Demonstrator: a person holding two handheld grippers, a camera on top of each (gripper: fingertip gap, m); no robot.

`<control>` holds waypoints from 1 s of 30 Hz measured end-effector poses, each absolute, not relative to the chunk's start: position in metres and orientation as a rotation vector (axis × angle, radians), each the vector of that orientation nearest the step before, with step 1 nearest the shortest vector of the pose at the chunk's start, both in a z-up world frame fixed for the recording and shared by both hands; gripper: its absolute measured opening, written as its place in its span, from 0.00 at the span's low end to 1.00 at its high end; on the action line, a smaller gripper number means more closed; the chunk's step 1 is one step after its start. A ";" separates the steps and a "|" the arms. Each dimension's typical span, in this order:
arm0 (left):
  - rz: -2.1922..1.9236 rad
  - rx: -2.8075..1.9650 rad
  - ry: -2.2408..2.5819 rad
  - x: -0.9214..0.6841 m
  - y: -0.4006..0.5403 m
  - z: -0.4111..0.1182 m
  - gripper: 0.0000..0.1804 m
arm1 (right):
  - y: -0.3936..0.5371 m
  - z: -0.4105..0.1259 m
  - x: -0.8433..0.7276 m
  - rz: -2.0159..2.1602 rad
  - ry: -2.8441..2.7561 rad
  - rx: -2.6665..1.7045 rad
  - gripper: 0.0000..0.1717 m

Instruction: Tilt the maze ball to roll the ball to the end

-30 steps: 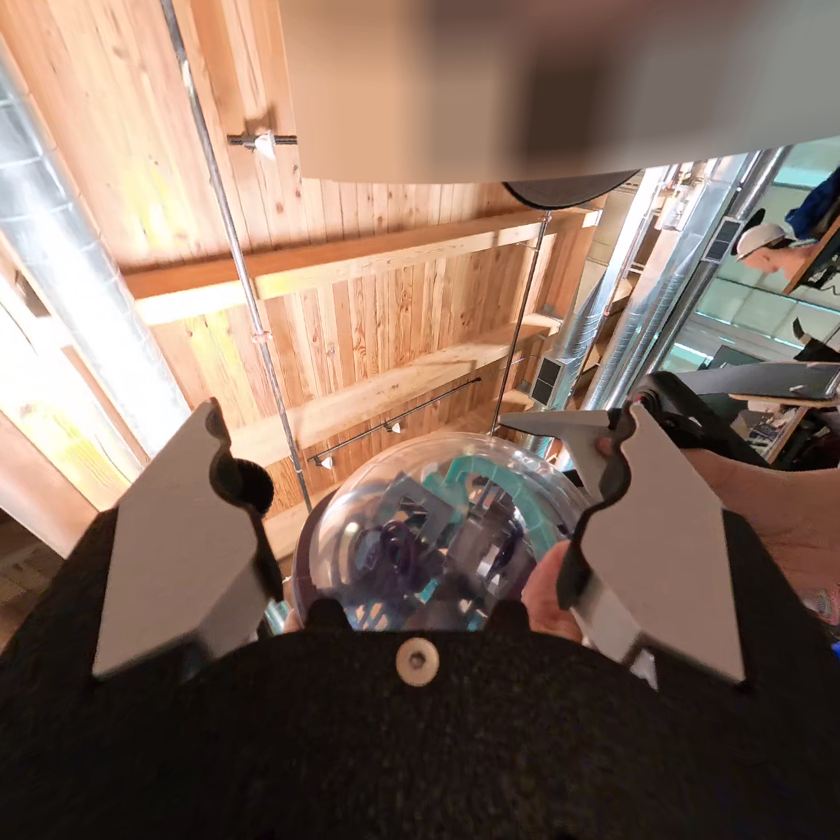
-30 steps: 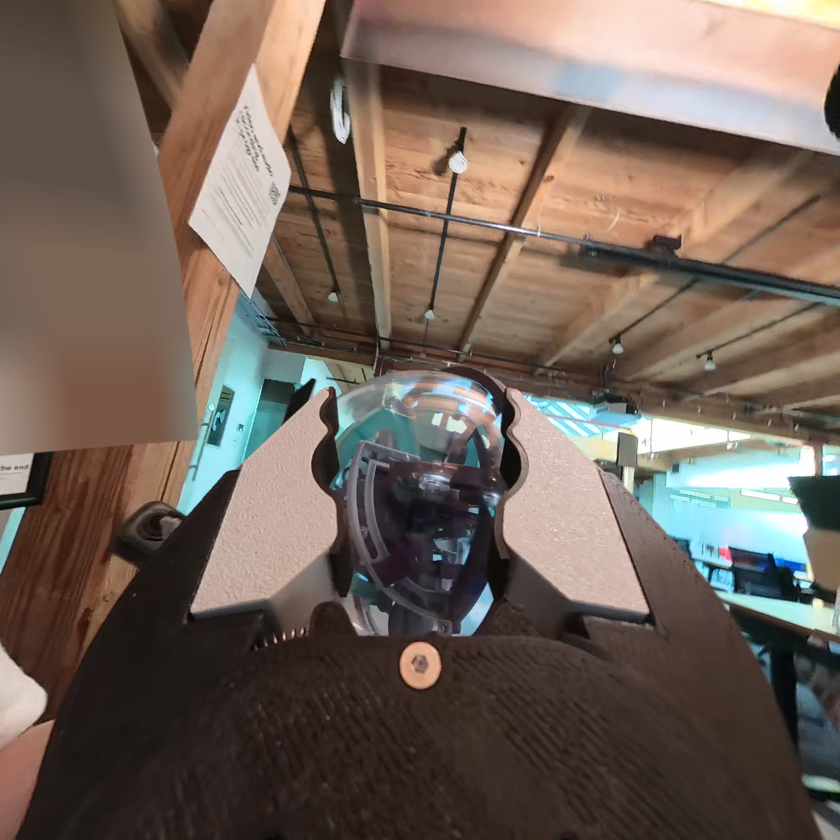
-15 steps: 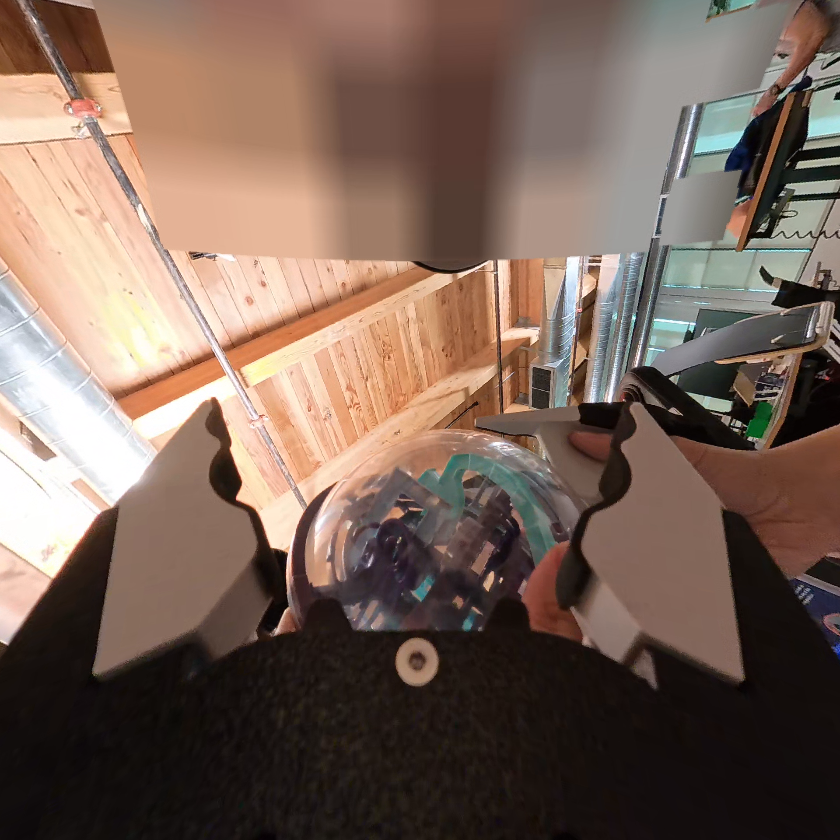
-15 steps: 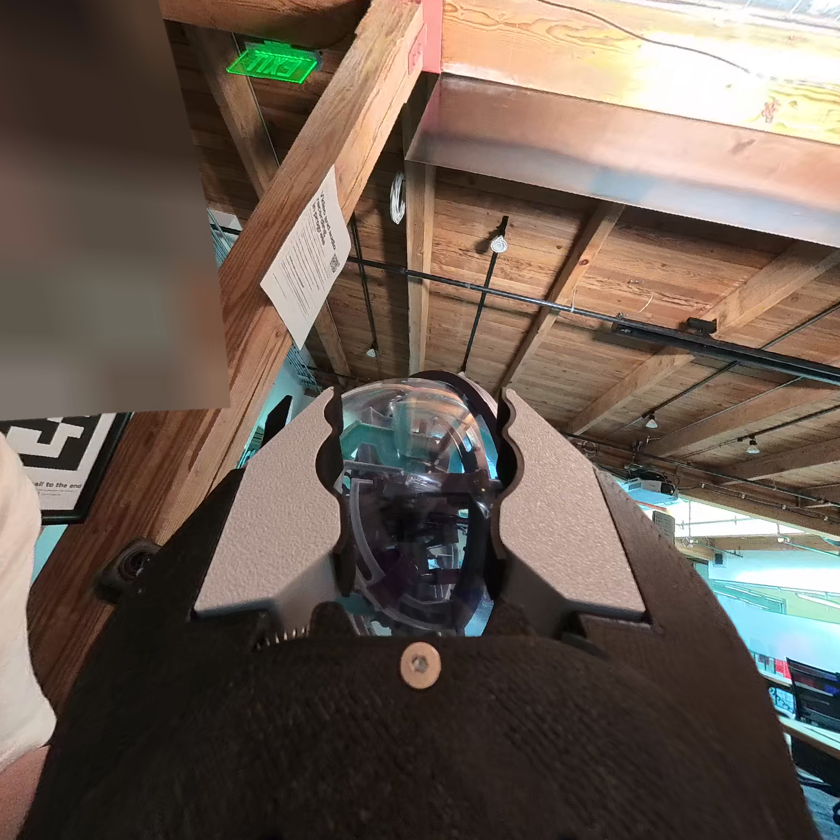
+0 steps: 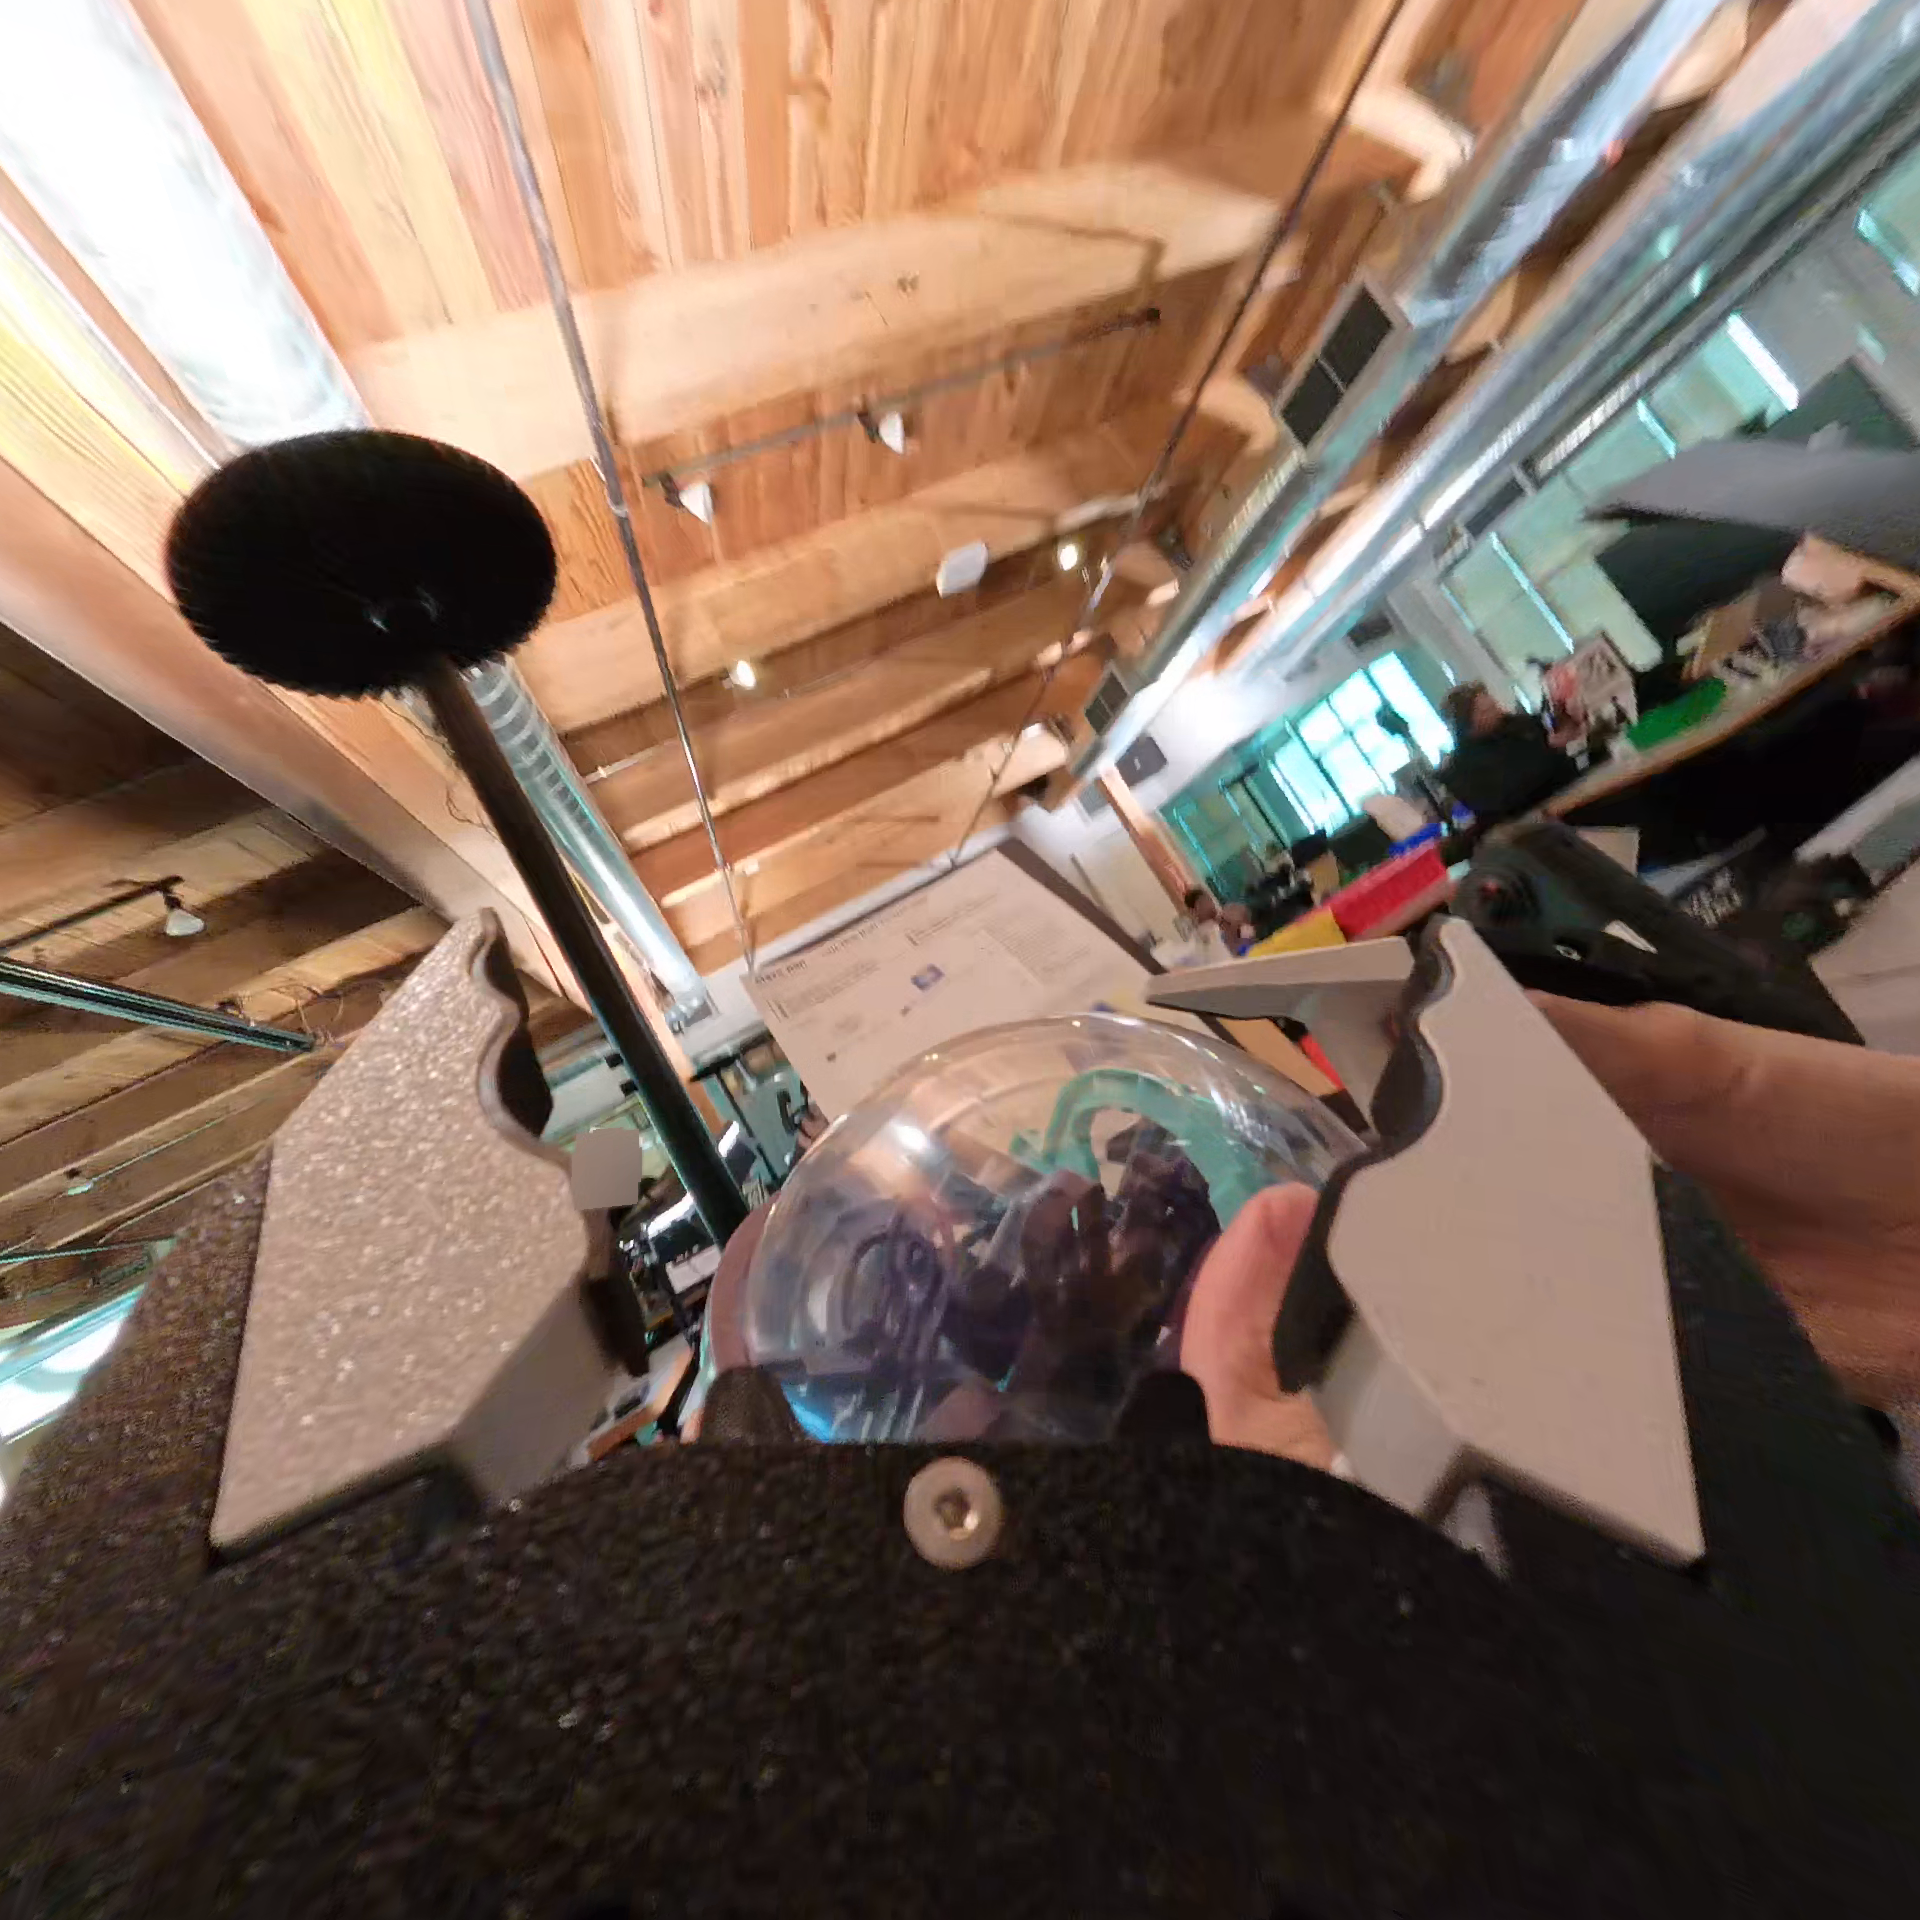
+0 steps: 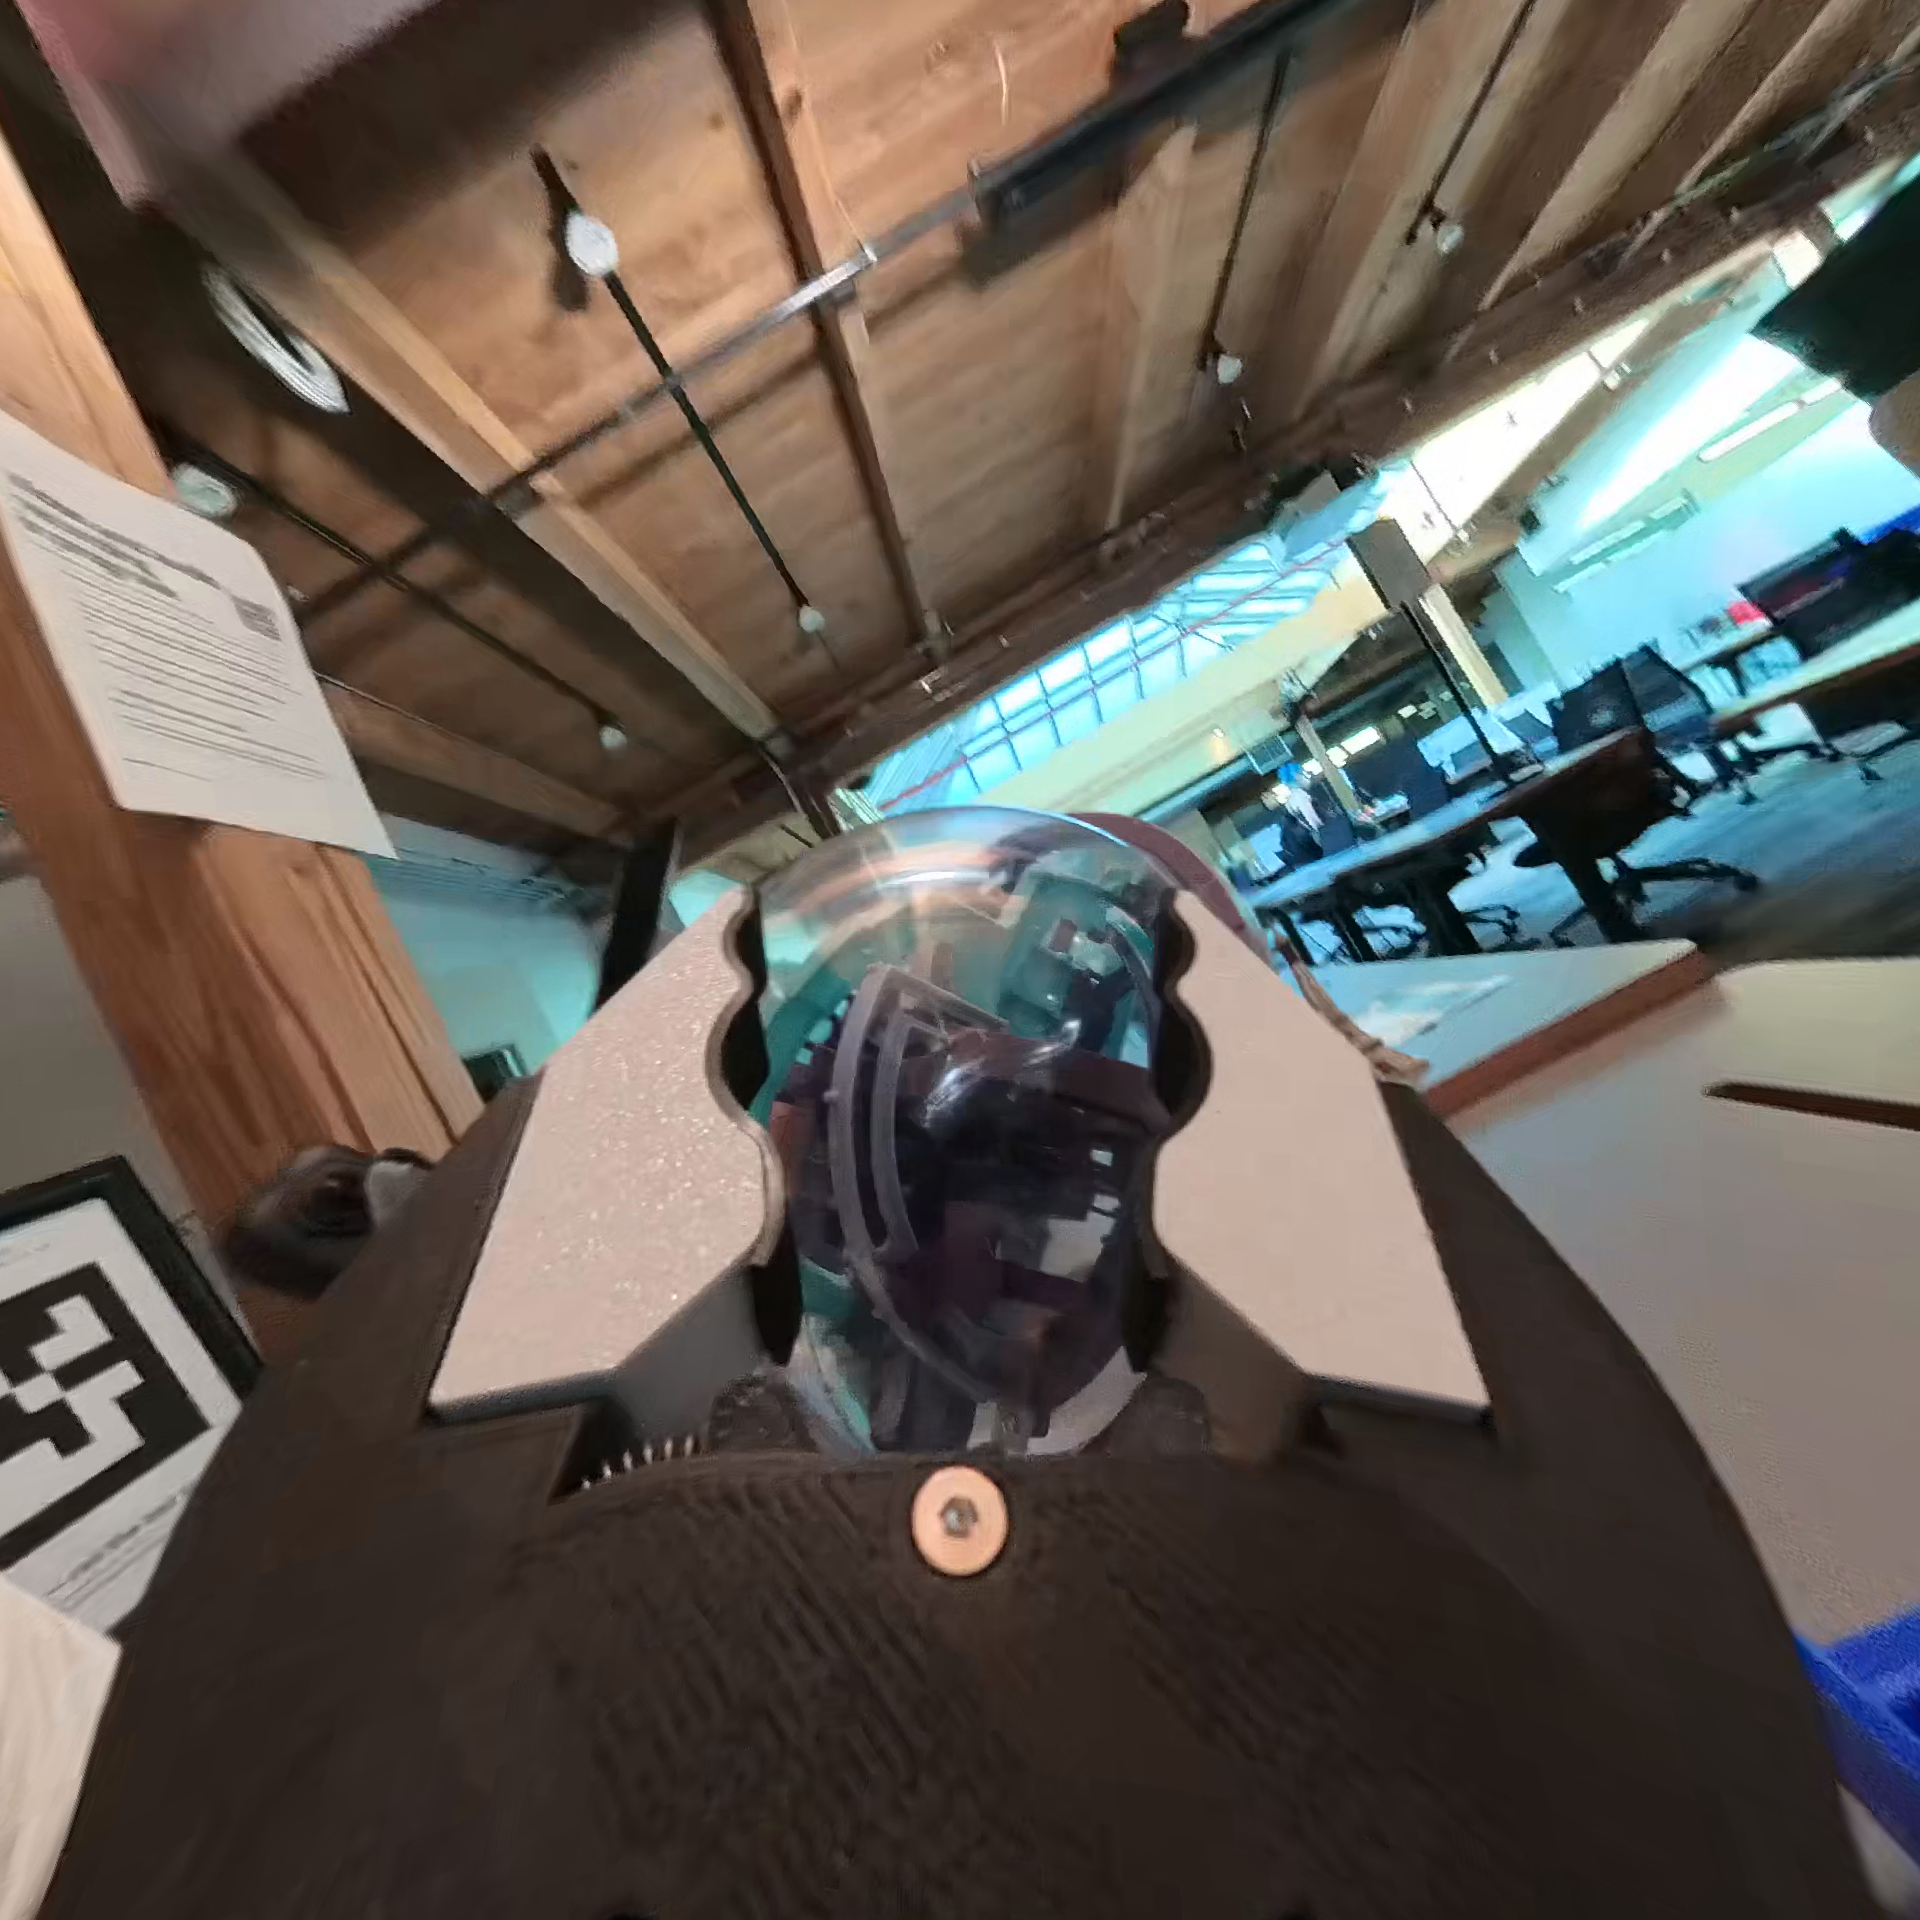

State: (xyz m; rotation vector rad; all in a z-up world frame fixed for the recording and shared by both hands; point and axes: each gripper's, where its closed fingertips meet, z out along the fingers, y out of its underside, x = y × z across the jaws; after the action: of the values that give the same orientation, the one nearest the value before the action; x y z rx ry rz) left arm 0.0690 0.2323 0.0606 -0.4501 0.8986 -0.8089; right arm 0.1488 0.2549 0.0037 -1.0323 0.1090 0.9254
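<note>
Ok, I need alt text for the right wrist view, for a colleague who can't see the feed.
The right gripper clamps a clear maze ball, a grey finger pressed on each side, teal and dark purple tracks visible inside. Behind it, a wooden beamed ceiling, a paper notice on a wooden post at left, and long desks at right.

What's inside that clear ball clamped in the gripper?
Inside the clear ball sit tangled teal, grey and dark purple maze tracks. The small rolling ball can't be picked out; glare and the gripper fingers cover parts.
</note>
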 end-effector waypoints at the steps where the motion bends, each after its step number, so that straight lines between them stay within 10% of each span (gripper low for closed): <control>1: -0.833 -0.440 0.853 0.062 0.236 0.065 0.87 | 0.252 0.010 0.148 0.924 0.090 -1.020 0.39; 30: -0.760 0.276 0.690 0.010 0.133 0.069 0.87 | 0.155 0.088 0.130 0.625 -0.302 -0.629 0.32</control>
State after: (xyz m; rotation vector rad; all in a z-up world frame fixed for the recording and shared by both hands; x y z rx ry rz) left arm 0.0103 0.1328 0.0694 0.2762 0.6899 -0.7598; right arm 0.1297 0.1551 0.0881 -0.6285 -0.3023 0.6250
